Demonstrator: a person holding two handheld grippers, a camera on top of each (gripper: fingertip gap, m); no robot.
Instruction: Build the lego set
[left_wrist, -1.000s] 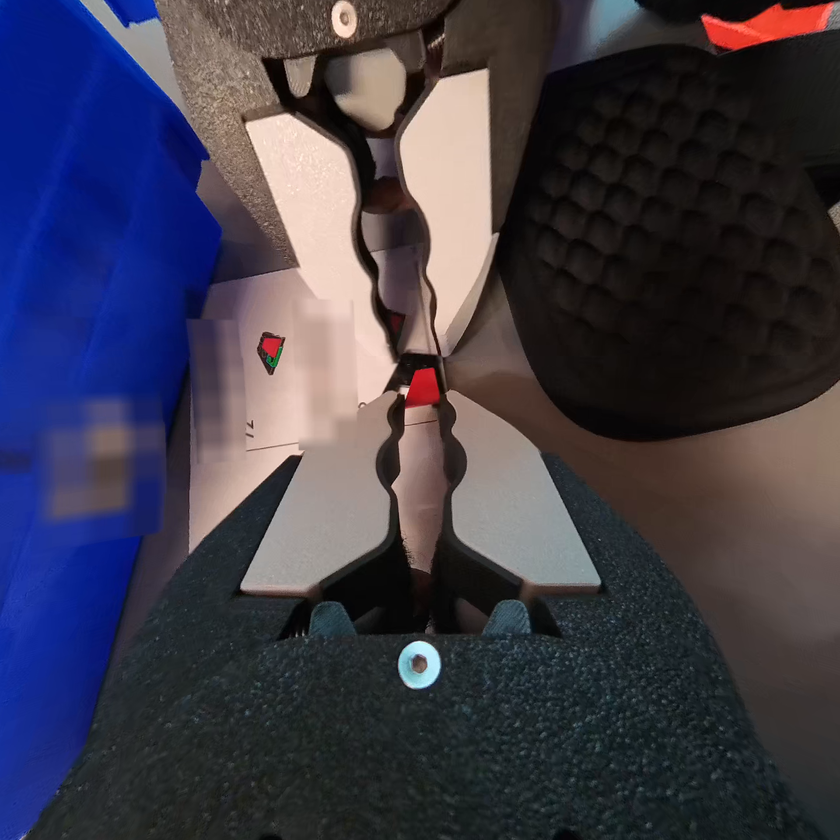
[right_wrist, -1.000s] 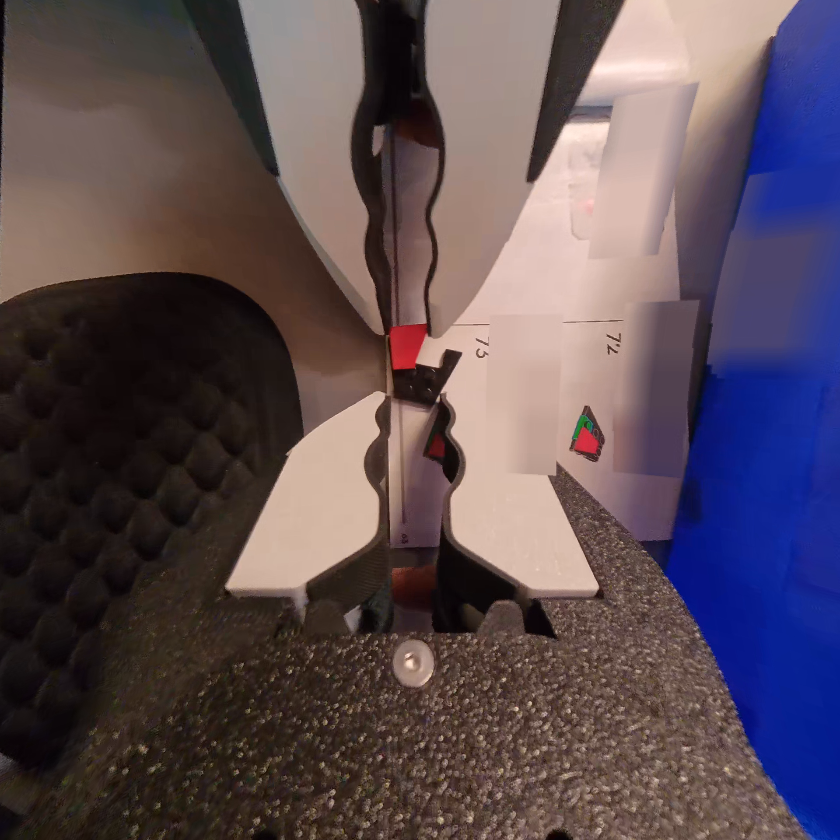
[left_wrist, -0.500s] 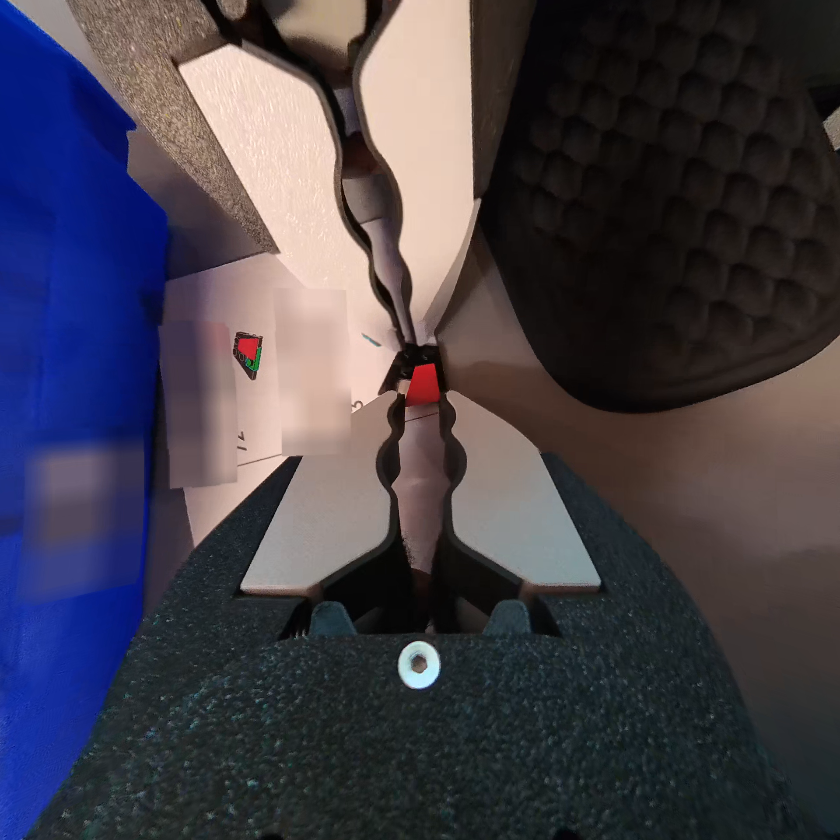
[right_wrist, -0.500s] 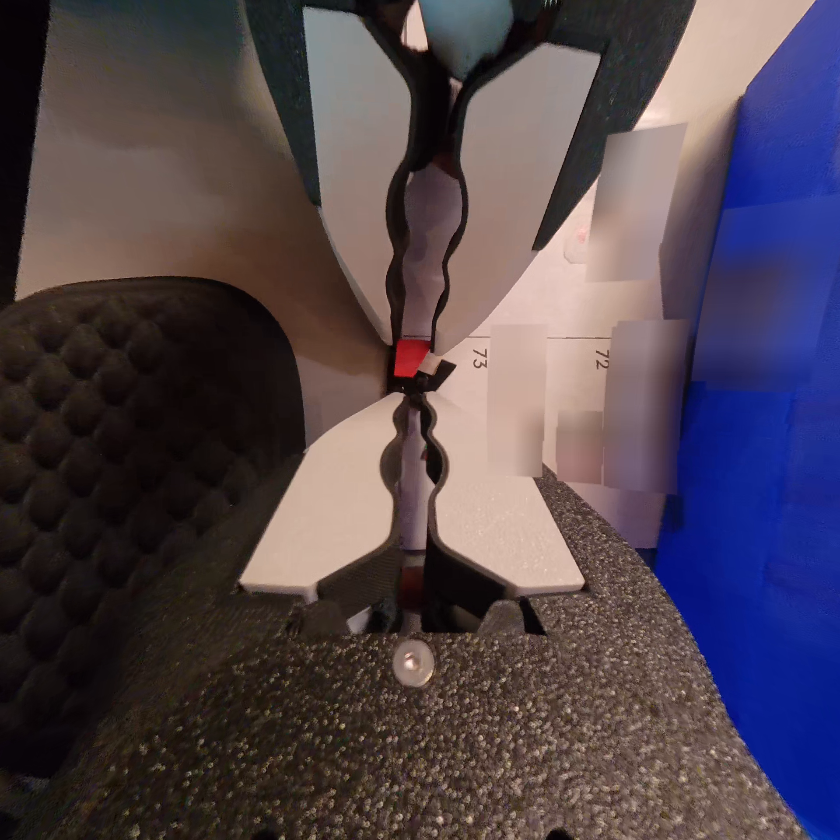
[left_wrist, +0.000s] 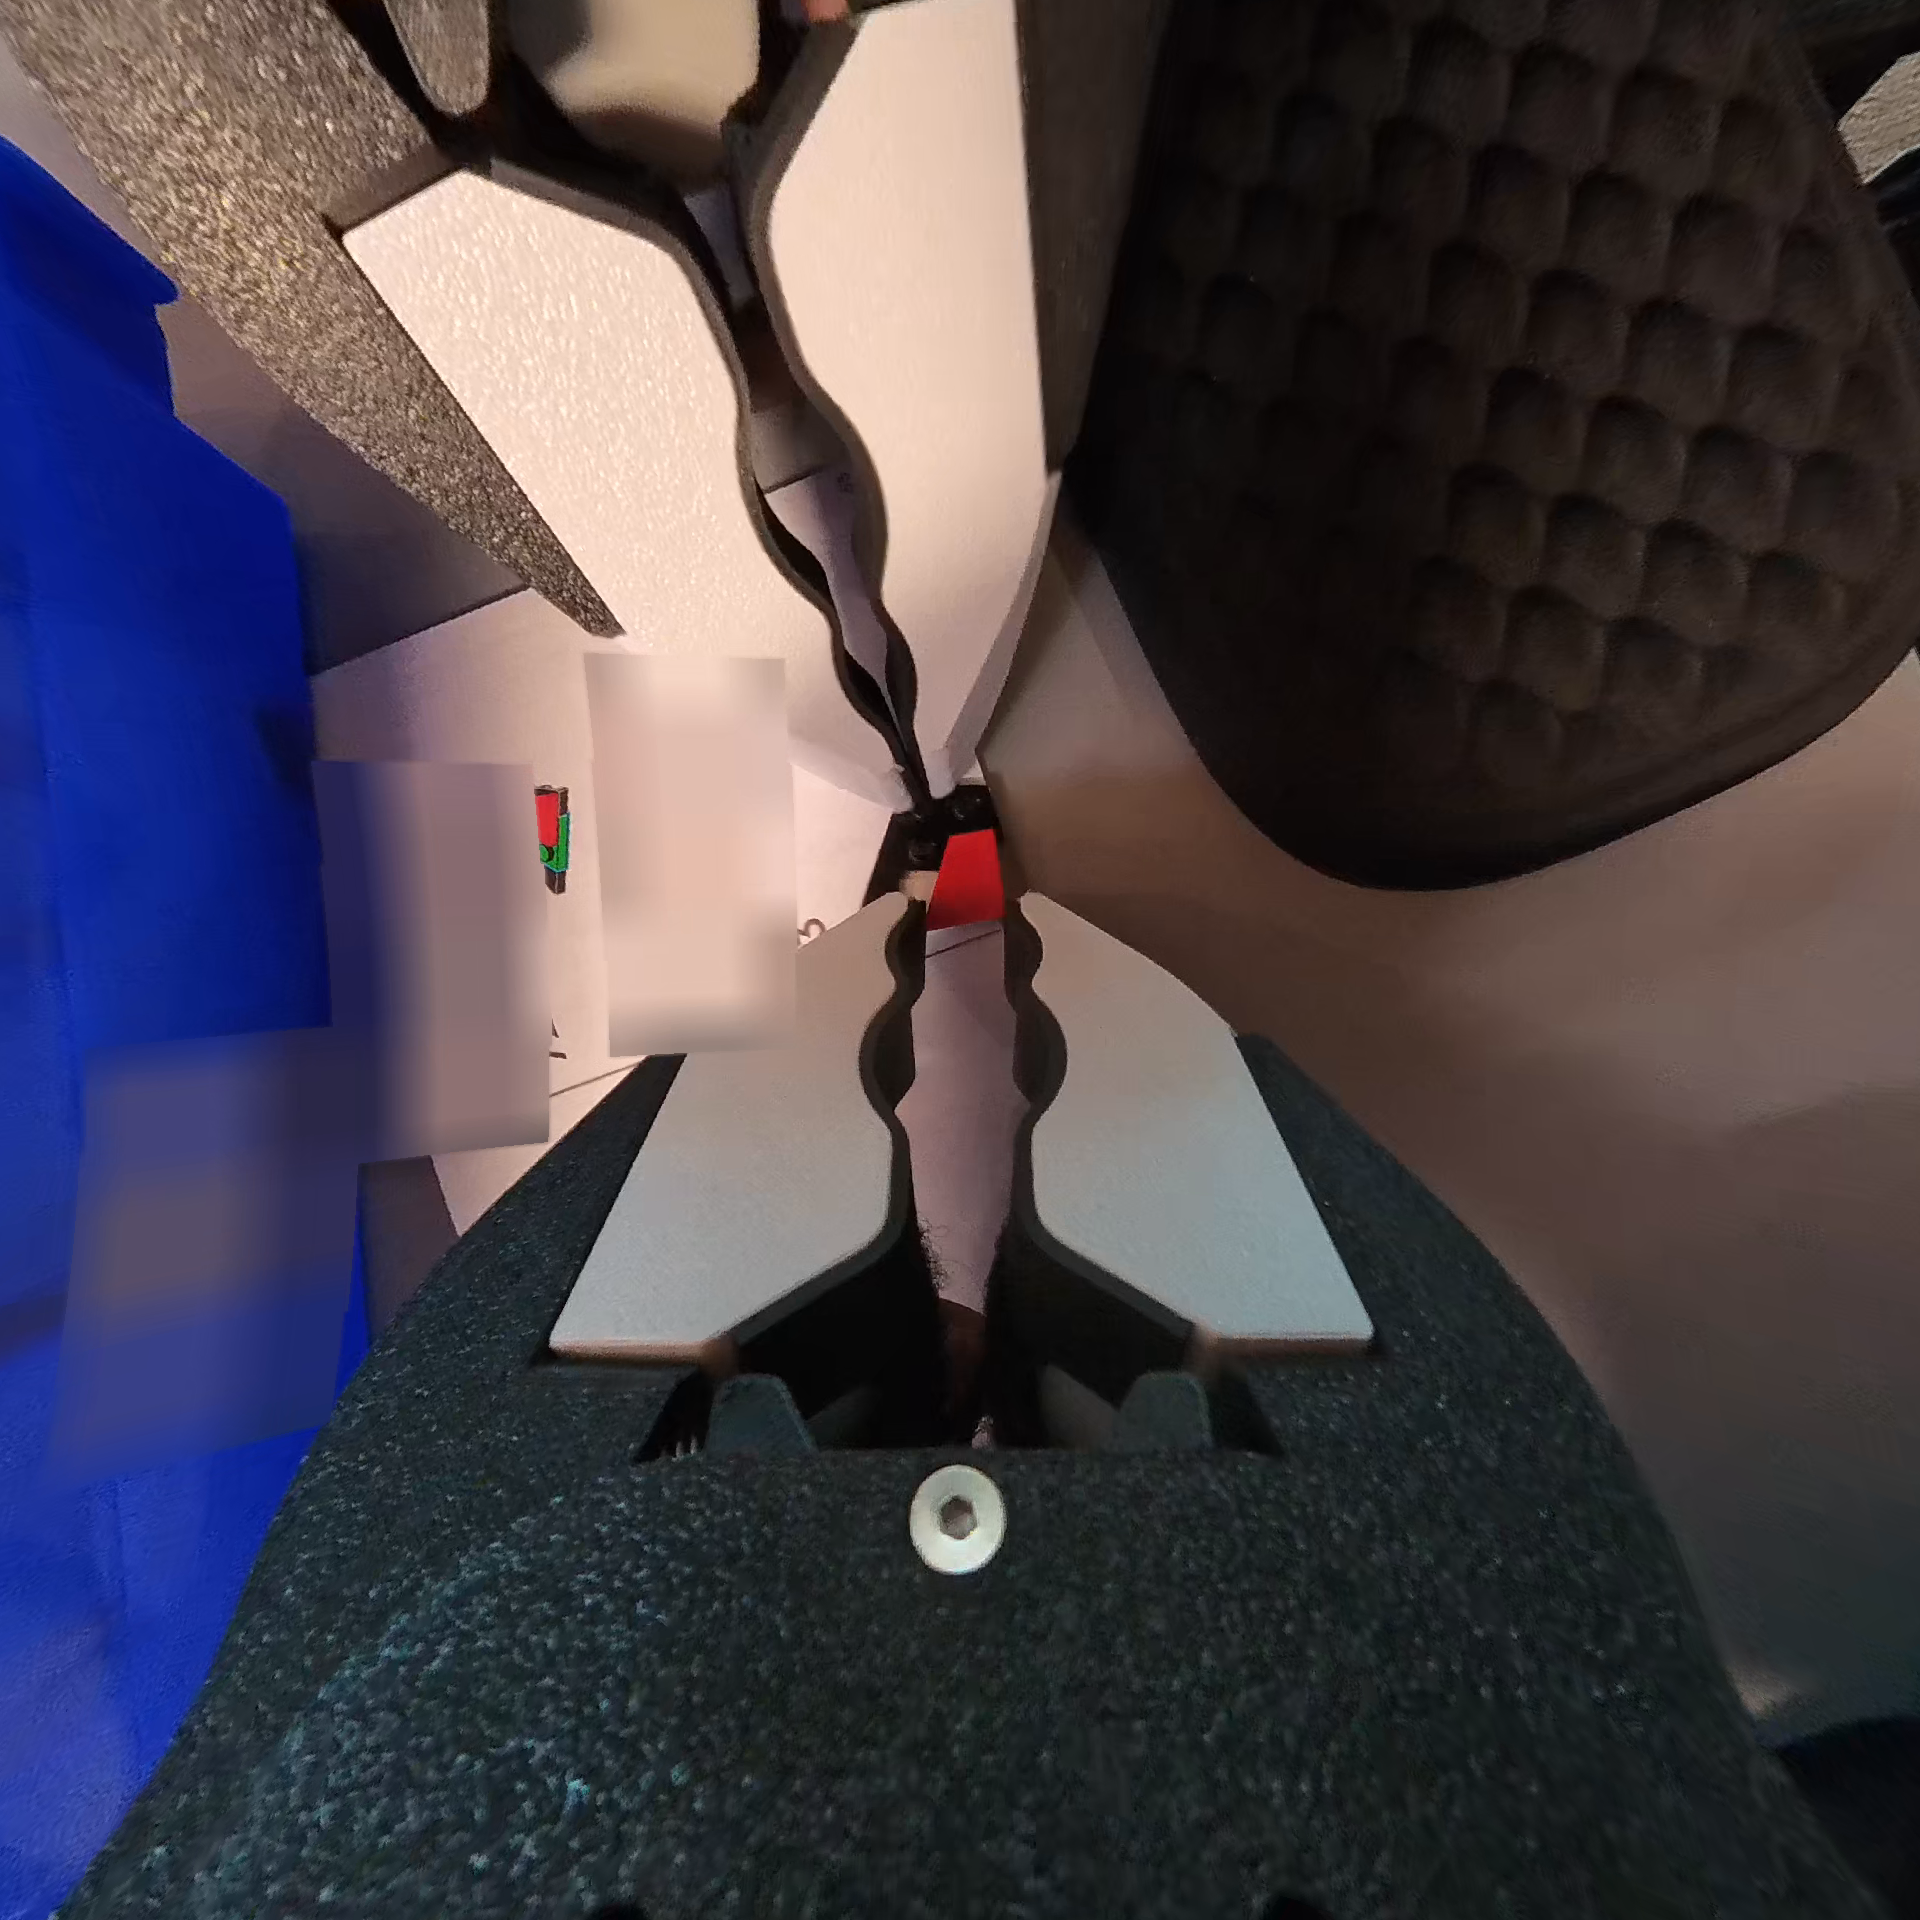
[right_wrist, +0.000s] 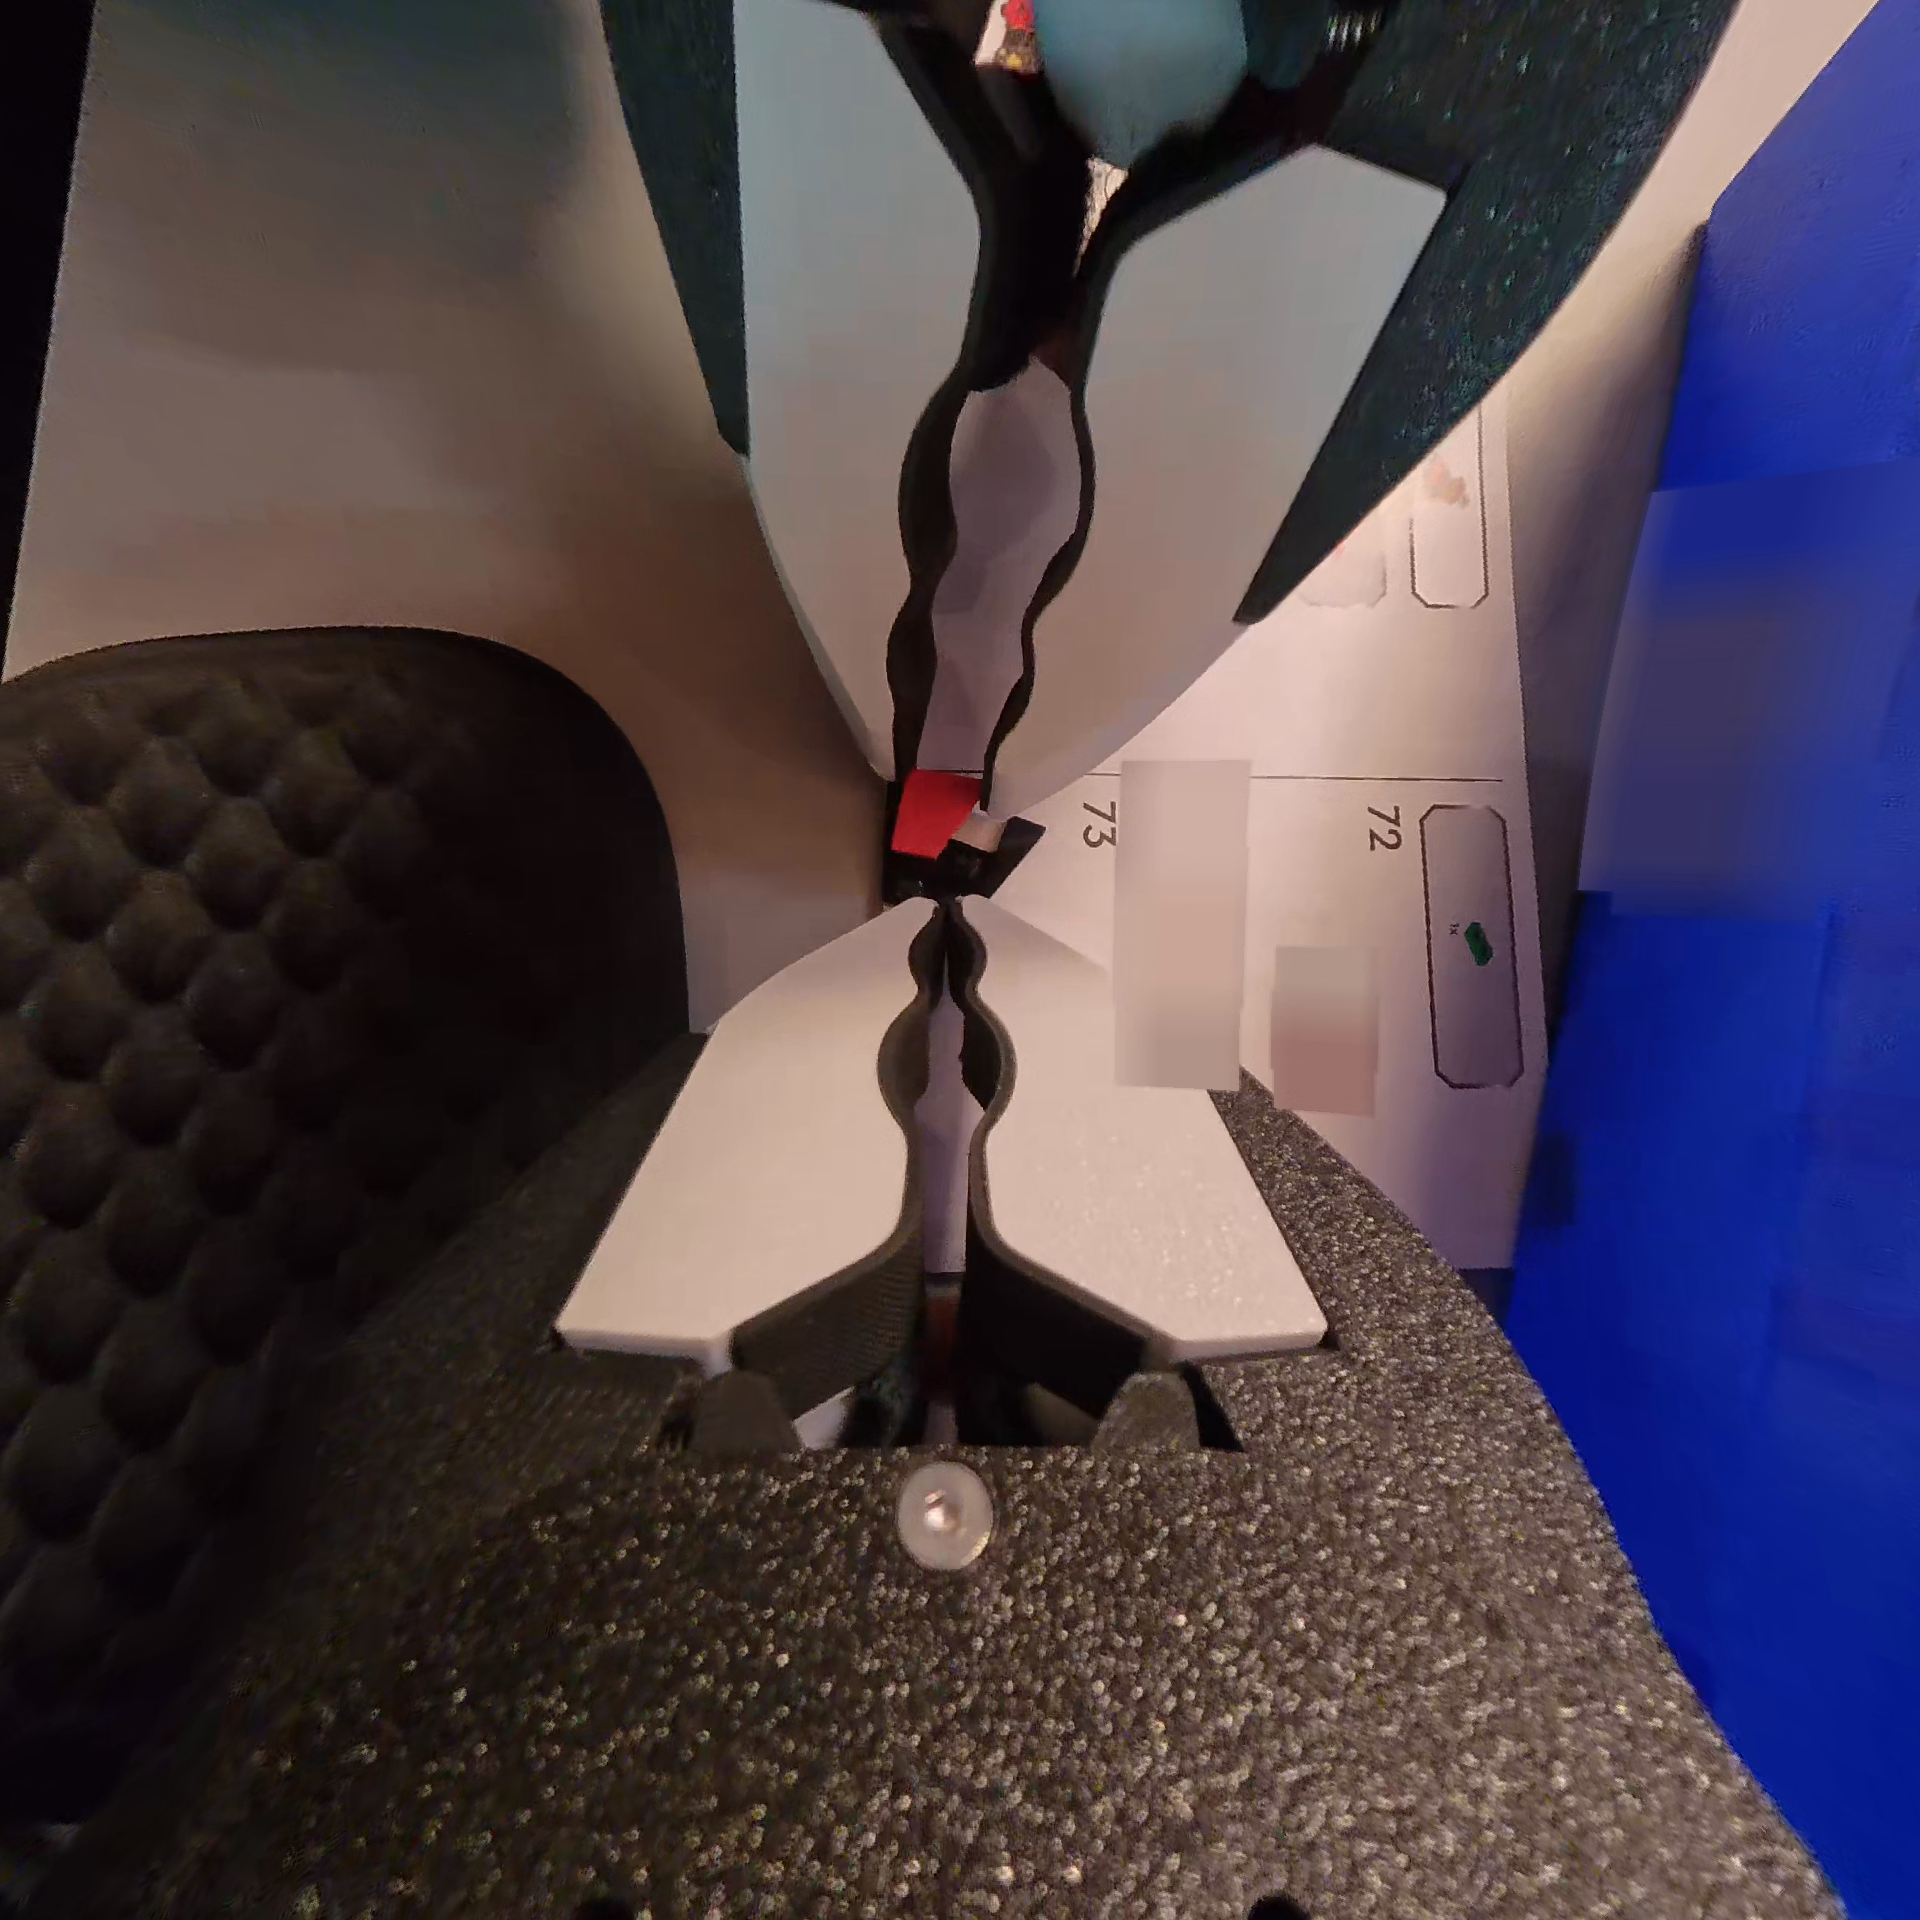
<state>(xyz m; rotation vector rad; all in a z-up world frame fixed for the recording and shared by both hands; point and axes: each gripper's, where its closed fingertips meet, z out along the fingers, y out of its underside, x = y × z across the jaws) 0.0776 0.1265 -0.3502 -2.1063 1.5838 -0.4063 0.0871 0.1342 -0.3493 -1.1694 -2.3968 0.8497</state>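
Observation:
A small build, a red brick (left_wrist: 968, 878) joined to a black wedge plate (left_wrist: 935, 826), hangs between both grippers above the instruction booklet (left_wrist: 499, 707). My left gripper (left_wrist: 961, 909) is shut on the red brick. My right gripper (left_wrist: 930, 784) reaches in from the top, shut on the black plate. In the right wrist view my right gripper (right_wrist: 948, 914) pinches the black plate (right_wrist: 1003, 844), and the left gripper (right_wrist: 940, 774) comes from above, holding the red brick (right_wrist: 935, 816). A tiny white bit shows between the two pieces.
A blue bin (left_wrist: 135, 727) stands close beside the booklet and also shows in the right wrist view (right_wrist: 1766, 935). A black dimpled foam pad (left_wrist: 1507, 416) lies on the other side, also in the right wrist view (right_wrist: 260, 987). The open booklet page (right_wrist: 1351, 707) lies on the beige table (left_wrist: 1455, 1091). Both grippers' tips are close together, under 4 cm apart.
My right gripper was open around the black plate and has shut on it. The two grippers have drawn closer, tip to tip. The left gripper keeps its hold on the red brick.

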